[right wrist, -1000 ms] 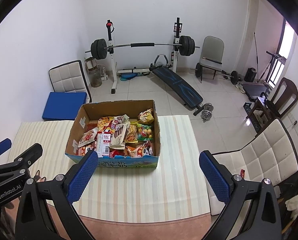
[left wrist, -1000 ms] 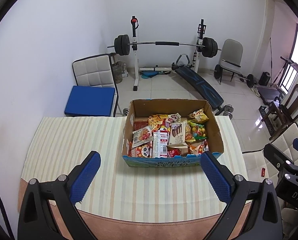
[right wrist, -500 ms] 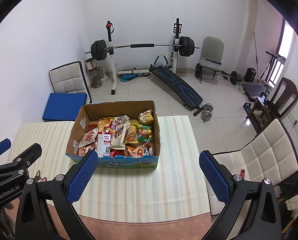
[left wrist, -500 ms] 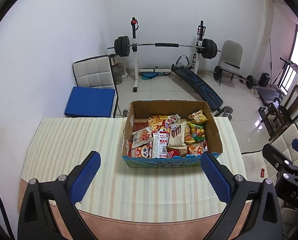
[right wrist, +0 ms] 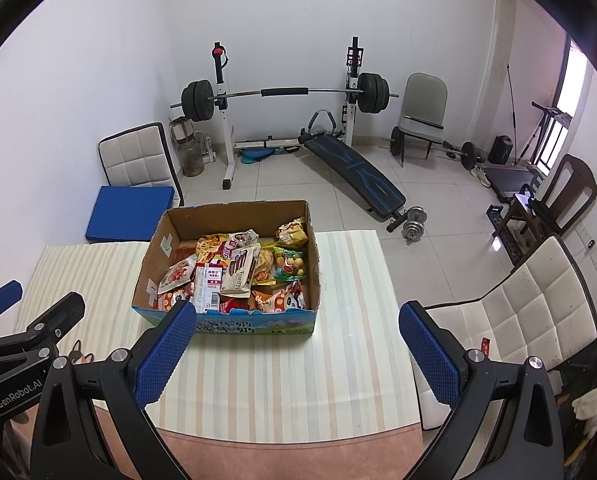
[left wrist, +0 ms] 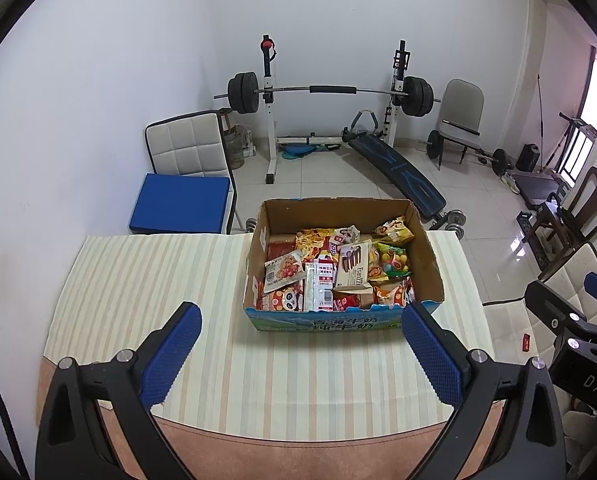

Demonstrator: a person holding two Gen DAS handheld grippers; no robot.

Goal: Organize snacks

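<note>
Snack box (left wrist: 338, 322) on striped tablecloth (left wrist: 146, 280); barbell rack (left wrist: 330, 92) behind.

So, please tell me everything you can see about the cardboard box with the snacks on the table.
The brown cardboard box is open at the top, with no flaps showing. Its near outer wall bears a blue and green print with characters; white stickers sit on its left inner wall. It stands flat on the striped cream tablecloth, toward the table's far edge. Inside lies a loose pile of colourful snack packets, filling mostly the near half. Neither tool touches it.
</note>
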